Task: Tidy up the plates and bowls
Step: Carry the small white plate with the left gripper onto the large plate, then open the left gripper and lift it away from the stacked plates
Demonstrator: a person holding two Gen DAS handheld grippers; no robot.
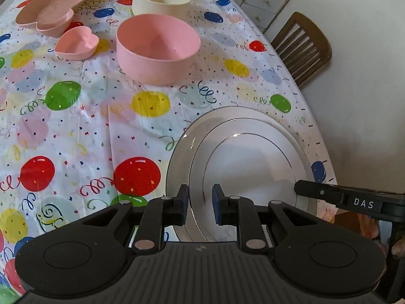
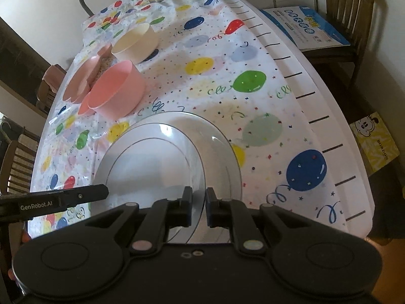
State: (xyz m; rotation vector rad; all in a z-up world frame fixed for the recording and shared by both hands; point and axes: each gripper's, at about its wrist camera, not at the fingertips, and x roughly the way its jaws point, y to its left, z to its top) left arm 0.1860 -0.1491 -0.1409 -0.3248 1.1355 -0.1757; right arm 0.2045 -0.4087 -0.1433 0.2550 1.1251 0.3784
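A desk (image 1: 326, 152) is wearing a balloon tablecloth (image 1: 76, 126). Beyond the white plates (image 1: 253, 157) a pink bowl (image 1: 157, 48) is sitting, with a cream bowl (image 1: 159, 0) behind it and pink heart dishes (image 1: 76, 41) lying to its left.

1. The left gripper (image 1: 200, 204) points forward and slightly down; its jaws stand a narrow gap apart, blue pads facing each other; nothing is visibly clamped between them.
2. The right gripper (image 2: 199, 206) is angled forward and down likewise; its jaws are closer together, a slim gap between the pads.
3. Each gripper's black body shows at the edge of the other's view; they sit side by side, near each other.
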